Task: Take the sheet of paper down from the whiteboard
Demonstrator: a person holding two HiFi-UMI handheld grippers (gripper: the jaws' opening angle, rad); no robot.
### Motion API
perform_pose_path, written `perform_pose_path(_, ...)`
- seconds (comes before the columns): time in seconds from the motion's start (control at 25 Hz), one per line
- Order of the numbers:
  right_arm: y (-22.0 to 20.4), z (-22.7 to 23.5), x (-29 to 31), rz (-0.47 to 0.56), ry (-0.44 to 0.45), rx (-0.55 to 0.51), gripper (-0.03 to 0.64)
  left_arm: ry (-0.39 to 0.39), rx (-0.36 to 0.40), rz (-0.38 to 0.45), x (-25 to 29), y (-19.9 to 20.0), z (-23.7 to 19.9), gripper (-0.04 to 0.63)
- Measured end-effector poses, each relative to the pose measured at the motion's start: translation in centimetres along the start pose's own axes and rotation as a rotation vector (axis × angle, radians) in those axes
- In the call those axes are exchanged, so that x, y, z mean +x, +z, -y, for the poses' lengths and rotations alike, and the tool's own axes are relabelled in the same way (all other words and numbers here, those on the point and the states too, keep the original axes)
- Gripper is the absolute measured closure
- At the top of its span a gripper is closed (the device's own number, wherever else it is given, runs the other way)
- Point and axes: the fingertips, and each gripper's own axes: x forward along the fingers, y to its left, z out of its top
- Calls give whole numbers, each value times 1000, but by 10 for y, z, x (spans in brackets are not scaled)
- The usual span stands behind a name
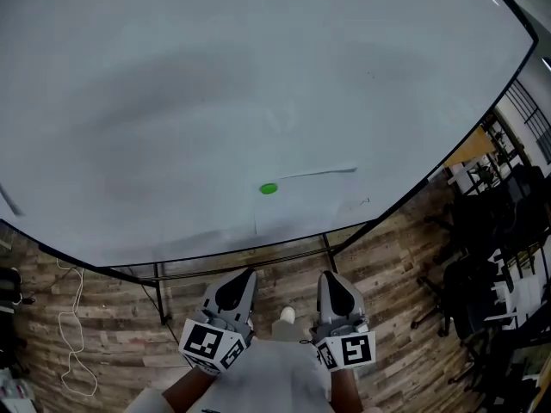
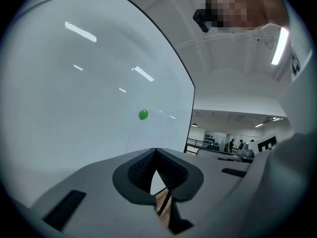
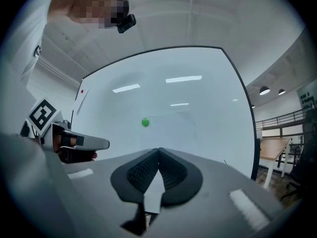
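**A:** Where is the sheet of paper (image 1: 310,203)?

**B:** Up on the whiteboard (image 1: 172,93), low and right of the middle; a green magnet (image 1: 269,188) pins its upper left corner. It is white on white, so only faint lines show: the top edge and part of the left edge. I cannot trace its bottom edge in the head view.

**A:** And the grippers?

**B:** Both are near the bottom of the head view, below the board's lower edge and apart from the paper. The left gripper (image 1: 247,274) and the right gripper (image 1: 328,276) are side by side and point toward the board. Each one's own view shows its ribbed pads closed tip to tip with nothing between them.

**A:** What is cut off?

**B:** The board runs out of frame at the top and left of the head view. The person's forearms are cut by the bottom edge. In the left gripper view the gripper's grey body covers the lower part of the sheet; the right gripper view hides it the same way.

**A:** Anything else hard to read?

**B:** A small red dot (image 3: 82,91) sits near the board's upper left corner in the right gripper view; it is too small to identify. Dark chairs (image 1: 482,231) on the wooden floor (image 1: 112,317) at the right blur together.
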Motion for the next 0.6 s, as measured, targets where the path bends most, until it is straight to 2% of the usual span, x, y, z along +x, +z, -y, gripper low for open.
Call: perform_pose_path(0.6, 25, 54, 29, 72, 68, -15, 606, 62, 14, 30, 50, 9, 10, 589)
